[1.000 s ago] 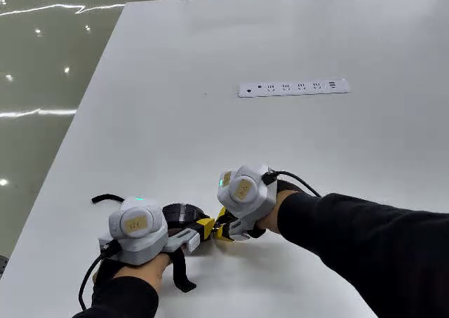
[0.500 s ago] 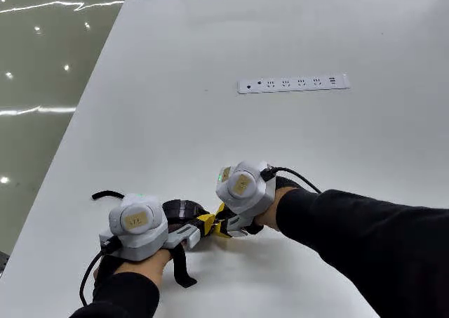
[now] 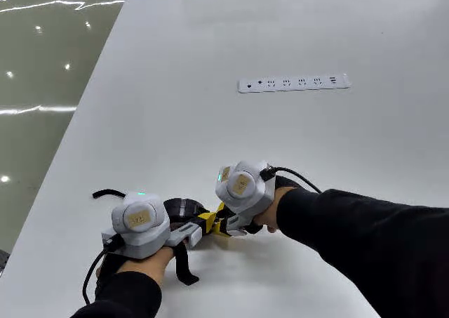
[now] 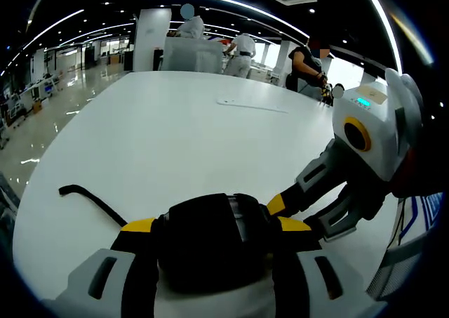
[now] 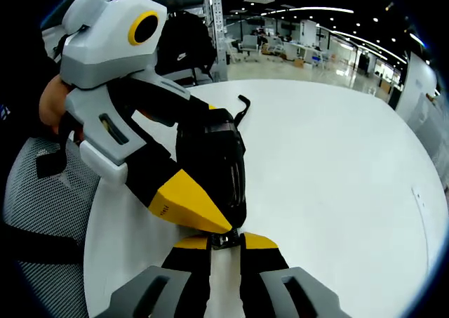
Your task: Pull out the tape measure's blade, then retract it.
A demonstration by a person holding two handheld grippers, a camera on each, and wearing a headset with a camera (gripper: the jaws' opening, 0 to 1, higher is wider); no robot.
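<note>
Left gripper (image 3: 195,228) held low, jaws clamped on either side of the tape measure (image 5: 214,156). Right gripper (image 3: 222,227) nose to nose with it, jaws pinched nearly together at its front (grip point small, dark). Both forearms black-sleeved, the right forearm (image 3: 351,237) angled in.

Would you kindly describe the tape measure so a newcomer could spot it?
On the white table, look to the near edge, away from the white power strip. The tape measure is the round black case clamped in the left tool, trailing a black strap.

Bright, even overhead light — floor (image 3: 42,72) glare, fisheye-warped edges.
</note>
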